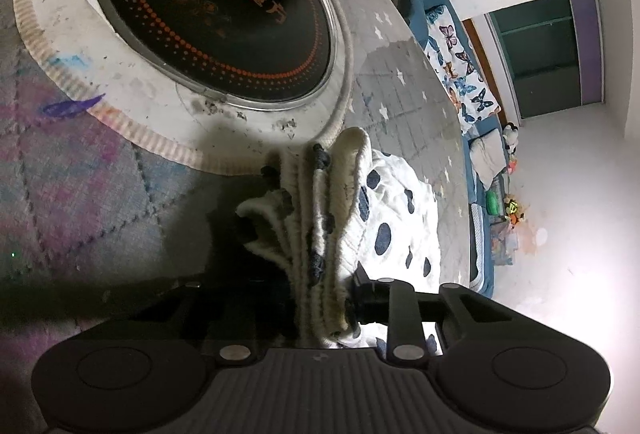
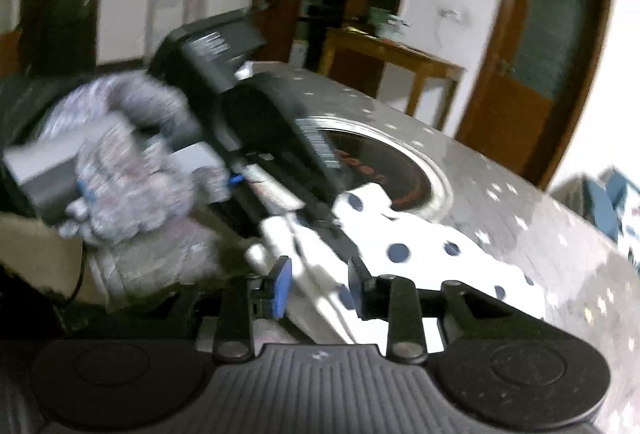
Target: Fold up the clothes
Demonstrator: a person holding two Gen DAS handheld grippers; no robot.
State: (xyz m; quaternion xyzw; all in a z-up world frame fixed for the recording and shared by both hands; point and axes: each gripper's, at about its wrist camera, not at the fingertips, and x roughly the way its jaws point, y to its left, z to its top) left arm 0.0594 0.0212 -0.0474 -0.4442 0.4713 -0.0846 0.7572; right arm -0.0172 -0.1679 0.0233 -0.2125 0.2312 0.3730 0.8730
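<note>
A white garment with dark blue dots [image 1: 396, 210] lies bunched on the grey table. My left gripper [image 1: 320, 298] is shut on several stacked folds of it, its ribbed edges rising between the fingers. In the right wrist view the same garment [image 2: 420, 246] spreads over the table. My right gripper [image 2: 320, 286] is open just above the garment's near edge, blue pads [image 2: 282, 284] showing, nothing held. The left gripper body [image 2: 256, 122], held by a gloved hand [image 2: 132, 170], pins the cloth ahead of it. The right view is blurred.
A round black cooktop with orange dots [image 1: 216, 18] sits in a white ring in the star-patterned tablecloth [image 1: 408, 90]. A blue sofa with butterfly cushions [image 1: 460, 70] stands beyond the table edge. A wooden door [image 2: 548, 54], a side table [image 2: 400, 62] and shelves are behind.
</note>
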